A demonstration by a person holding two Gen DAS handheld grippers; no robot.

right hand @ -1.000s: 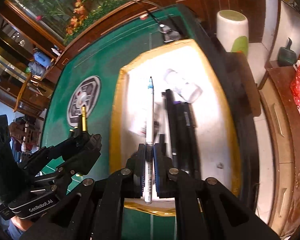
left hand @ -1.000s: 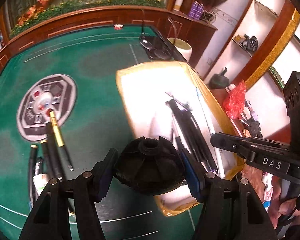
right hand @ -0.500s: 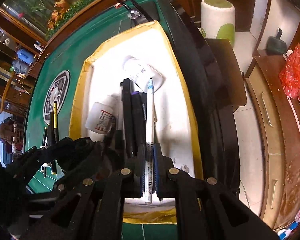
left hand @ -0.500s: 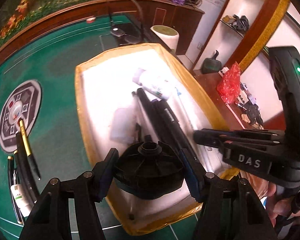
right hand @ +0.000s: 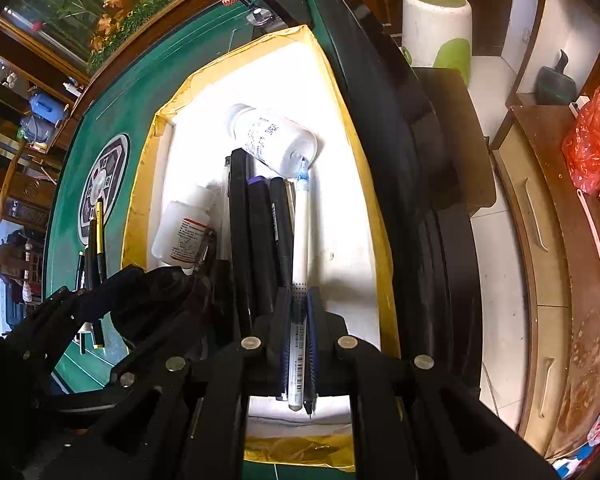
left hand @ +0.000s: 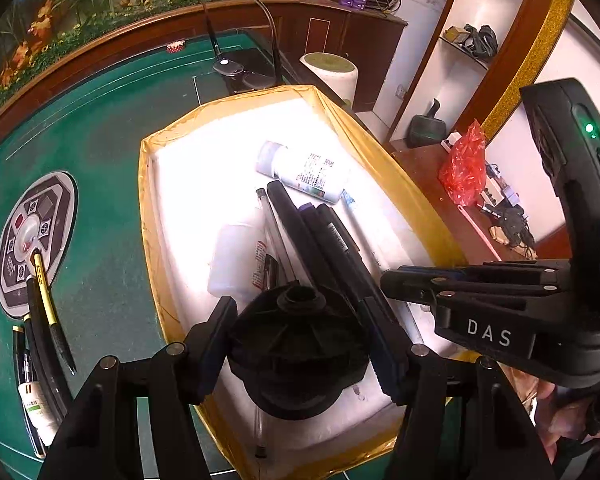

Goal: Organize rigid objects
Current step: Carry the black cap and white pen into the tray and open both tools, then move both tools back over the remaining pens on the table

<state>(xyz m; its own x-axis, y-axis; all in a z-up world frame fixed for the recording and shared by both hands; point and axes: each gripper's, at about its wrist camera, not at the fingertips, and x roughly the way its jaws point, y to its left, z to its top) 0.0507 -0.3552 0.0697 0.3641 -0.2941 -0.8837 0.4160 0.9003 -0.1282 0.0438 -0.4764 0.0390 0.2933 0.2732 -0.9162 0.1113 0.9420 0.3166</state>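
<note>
Over a white foam tray (left hand: 188,184) edged in yellow tape, set on a green felt table (left hand: 100,128), two hand-held grippers hang close together. The left gripper (left hand: 300,344) has its jaws clamped on either side of a black ribbed disc with a raised hub (left hand: 296,340), held just above the tray's near end. The right gripper (right hand: 298,320) has its jaws pressed together on a white pen (right hand: 302,232), whose blue tip reaches toward a large white bottle (right hand: 272,138) lying on its side in the tray.

Inside the tray, a row of black markers (right hand: 260,232) lies lengthwise just beside the held pen, crowding the middle of the floor. A smaller white bottle with a red label (right hand: 182,232) lies to their left, and a clear pen (left hand: 276,236) rests among them. The bare stretch of tray floor lies to the right of the pen, along the yellow edge.

On the felt to the left of the tray, several more pens (left hand: 44,312), one of them gold, and a small white tube (left hand: 36,408) lie near a round control panel (left hand: 32,240) set into the table. Beyond the table's right edge stand a white and green stool (right hand: 436,28) and a wooden cabinet with a red plastic bag (right hand: 590,140) on top.
</note>
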